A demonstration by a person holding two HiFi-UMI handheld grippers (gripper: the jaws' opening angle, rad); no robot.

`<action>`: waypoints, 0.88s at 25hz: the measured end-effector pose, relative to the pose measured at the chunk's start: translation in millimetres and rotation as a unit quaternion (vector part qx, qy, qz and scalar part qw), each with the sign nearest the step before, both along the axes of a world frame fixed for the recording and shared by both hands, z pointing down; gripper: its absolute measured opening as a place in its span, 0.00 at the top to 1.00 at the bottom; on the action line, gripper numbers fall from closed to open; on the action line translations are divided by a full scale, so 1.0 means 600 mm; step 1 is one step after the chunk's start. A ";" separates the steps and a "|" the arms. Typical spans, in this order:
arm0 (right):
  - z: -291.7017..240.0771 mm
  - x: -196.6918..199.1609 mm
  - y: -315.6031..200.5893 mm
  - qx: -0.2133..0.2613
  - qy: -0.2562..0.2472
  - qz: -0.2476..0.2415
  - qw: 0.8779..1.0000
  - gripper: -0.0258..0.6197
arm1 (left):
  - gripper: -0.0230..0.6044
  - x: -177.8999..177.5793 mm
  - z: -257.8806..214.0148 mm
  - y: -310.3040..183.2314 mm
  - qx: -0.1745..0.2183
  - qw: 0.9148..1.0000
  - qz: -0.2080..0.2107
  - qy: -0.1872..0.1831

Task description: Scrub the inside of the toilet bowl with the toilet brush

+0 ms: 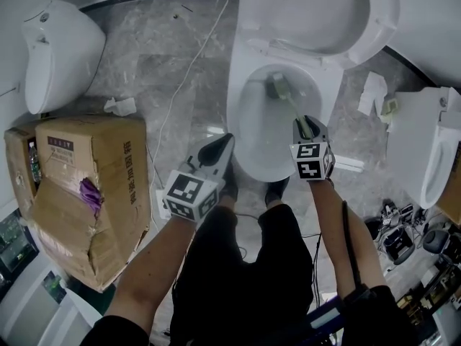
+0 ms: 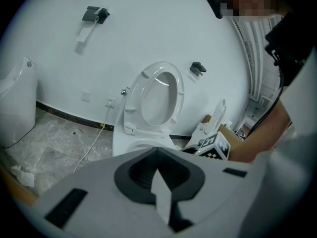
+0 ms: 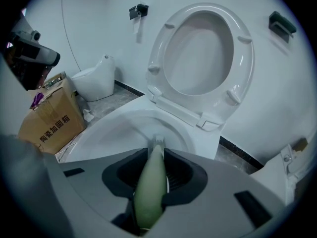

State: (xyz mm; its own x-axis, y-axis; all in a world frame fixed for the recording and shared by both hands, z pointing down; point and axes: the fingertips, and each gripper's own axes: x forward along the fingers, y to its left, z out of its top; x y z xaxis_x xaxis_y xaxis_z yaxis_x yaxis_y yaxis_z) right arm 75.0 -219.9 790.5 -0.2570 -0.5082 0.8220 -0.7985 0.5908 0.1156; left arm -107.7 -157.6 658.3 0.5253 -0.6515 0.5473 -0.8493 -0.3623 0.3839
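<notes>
The white toilet bowl (image 1: 248,107) stands ahead of me with its seat and lid (image 1: 338,13) raised. A toilet brush with a pale green handle (image 1: 294,110) reaches down into the bowl, its head (image 1: 277,86) low against the back of the inside wall. My right gripper (image 1: 304,127) is over the bowl's near right rim, shut on the handle (image 3: 151,182); in the right gripper view the brush tip (image 3: 157,141) pokes out past the jaws above the bowl (image 3: 114,133). My left gripper (image 1: 218,152) hangs outside the bowl's left rim, shut and empty (image 2: 158,175).
A torn cardboard box (image 1: 86,186) sits on the floor to the left, with a second toilet (image 1: 57,52) behind it. A third toilet (image 1: 428,146) stands at the right. A white cable (image 1: 189,71) runs across the marble floor, near crumpled paper (image 1: 121,107). Clutter (image 1: 403,236) lies lower right.
</notes>
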 end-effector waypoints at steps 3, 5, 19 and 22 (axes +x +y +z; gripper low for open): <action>-0.001 0.015 0.004 -0.001 0.001 0.008 1.000 0.79 | 0.95 0.011 -0.001 -0.001 -0.001 1.000 0.006 0.001; -0.001 0.024 0.011 -0.002 0.002 0.014 1.000 0.79 | 0.95 0.017 -0.002 0.001 0.000 1.000 0.010 0.001; -0.022 0.048 0.071 -0.013 0.003 0.025 1.000 0.79 | 0.95 0.041 -0.038 0.019 0.012 1.000 0.025 0.008; -0.033 0.053 0.087 -0.015 0.002 0.024 1.000 0.79 | 0.95 0.047 -0.049 0.025 0.015 0.999 0.029 0.009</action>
